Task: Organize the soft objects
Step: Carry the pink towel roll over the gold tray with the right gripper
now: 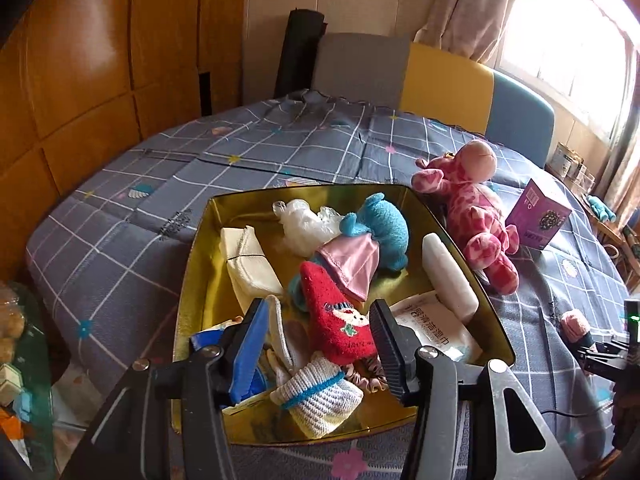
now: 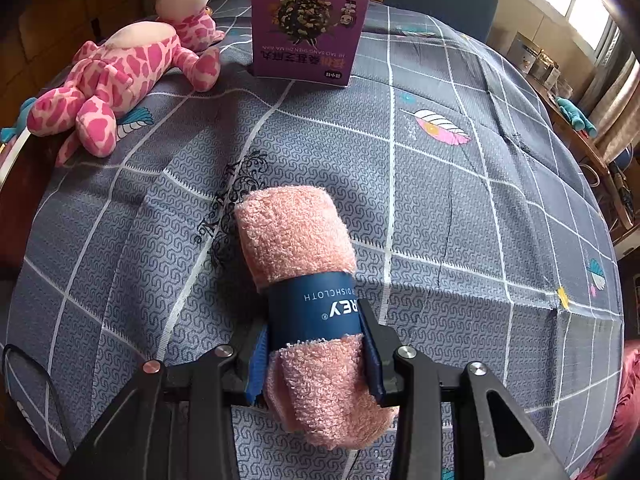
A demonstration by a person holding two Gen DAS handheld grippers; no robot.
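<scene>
A gold tin box [image 1: 200, 264] stands on the grey checked tablecloth [image 2: 460, 208]. It holds several soft things: a red sock [image 1: 336, 320], a striped sock [image 1: 316, 396], a blue plush [image 1: 384, 228], a pink satin cloth [image 1: 352, 264] and a cream cloth [image 1: 248, 268]. My left gripper [image 1: 318, 332] hovers open over the box's near end, and the red sock lies loose below its fingers. My right gripper [image 2: 316, 356] is shut on a rolled pink dishcloth [image 2: 296, 236] with a navy paper band, which rests on the tablecloth. A pink spotted giraffe plush [image 2: 120, 72] lies right of the box.
A purple carton [image 2: 308, 28] stands upright behind the giraffe. The box also holds a white plastic bag [image 1: 304, 224], a white bar [image 1: 448, 276] and a wipes packet [image 1: 436, 328]. Grey, yellow and blue chair backs [image 1: 444, 76] line the far edge. Wooden cabinets [image 1: 80, 80] stand left.
</scene>
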